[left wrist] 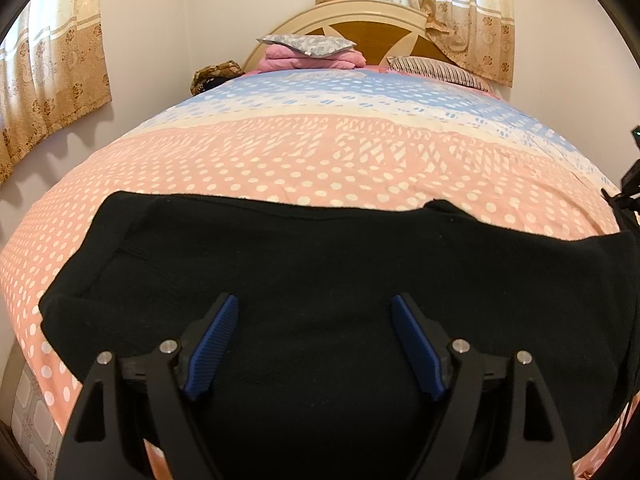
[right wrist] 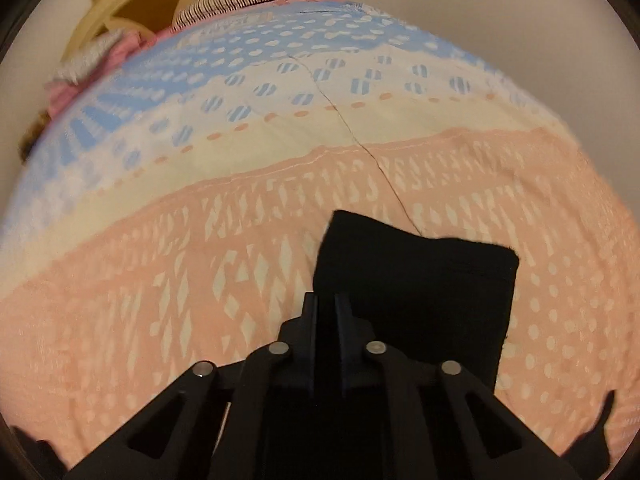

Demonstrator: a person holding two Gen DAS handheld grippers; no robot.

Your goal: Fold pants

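Black pants point(left wrist: 320, 264) lie spread across the near part of the bed in the left wrist view, waistband at the left. My left gripper point(left wrist: 314, 304) is open and empty, its blue pads point(left wrist: 212, 344) hovering just above the cloth. In the right wrist view my right gripper point(right wrist: 326, 300) is shut on the black pants point(right wrist: 420, 280); a folded end of them sticks out beyond the fingers, held above the bedspread. The part of the right gripper seen at the left wrist view's right edge point(left wrist: 630, 192) is mostly cut off.
The bed has a pink, cream and blue dotted bedspread point(left wrist: 320, 148). At its head are a wooden headboard point(left wrist: 376, 36), a pink folded pile with a grey pillow point(left wrist: 308, 50) and a striped pillow point(left wrist: 436, 70). Curtains point(left wrist: 52, 72) hang left and right.
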